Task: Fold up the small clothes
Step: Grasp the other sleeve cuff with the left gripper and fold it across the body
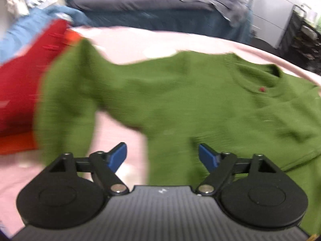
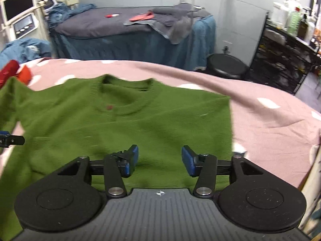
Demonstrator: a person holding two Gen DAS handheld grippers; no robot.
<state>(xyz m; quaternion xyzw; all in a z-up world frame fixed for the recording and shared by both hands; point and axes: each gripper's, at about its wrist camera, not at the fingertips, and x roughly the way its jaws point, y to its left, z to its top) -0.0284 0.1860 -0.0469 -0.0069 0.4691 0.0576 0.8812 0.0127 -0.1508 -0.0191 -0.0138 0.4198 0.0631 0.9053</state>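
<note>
A small green knitted sweater (image 1: 180,96) lies flat on a pink bedspread (image 1: 120,132), neck hole toward the far edge, one sleeve hanging down at the left. My left gripper (image 1: 162,156) hovers open over its lower hem beside that sleeve, nothing between the blue pads. In the right wrist view the same green sweater (image 2: 124,120) fills the middle, its right side folded in to a straight edge. My right gripper (image 2: 159,159) stands open above the sweater's lower part, holding nothing. A bit of the left gripper's finger (image 2: 10,139) shows at the far left.
Red and orange clothes (image 1: 24,92) are piled at the left, with a blue garment (image 1: 30,32) behind them. Beyond the pink bedspread (image 2: 270,124) stand a dark grey-covered bed (image 2: 120,26), a black stool (image 2: 226,64), a black shelf rack (image 2: 284,60) and a monitor unit (image 2: 18,14).
</note>
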